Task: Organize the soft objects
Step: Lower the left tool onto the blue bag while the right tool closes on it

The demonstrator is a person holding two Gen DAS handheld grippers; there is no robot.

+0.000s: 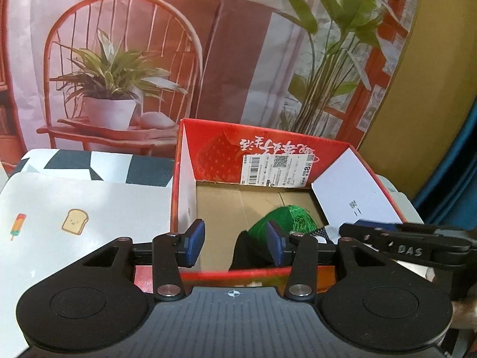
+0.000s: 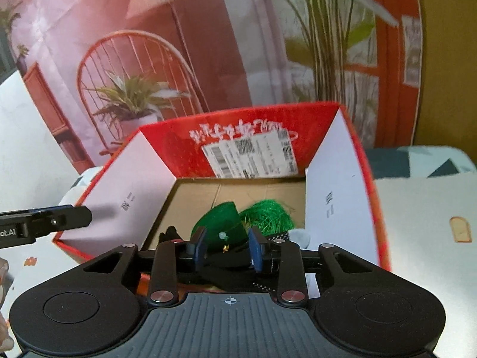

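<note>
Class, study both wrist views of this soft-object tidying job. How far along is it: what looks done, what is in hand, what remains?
Done: a green soft item and a green stringy bundle lie inside the red box. In hand: nothing is gripped; the left gripper and right gripper stand open above the box's near edge. Left: no other soft object shows on the patterned cloth; beyond these views, I cannot tell.

Left wrist: close above the red box (image 1: 298, 146), looking down into it.
Right wrist: the same box (image 2: 238, 128), close, from its right.
Shared: box interior.
</note>
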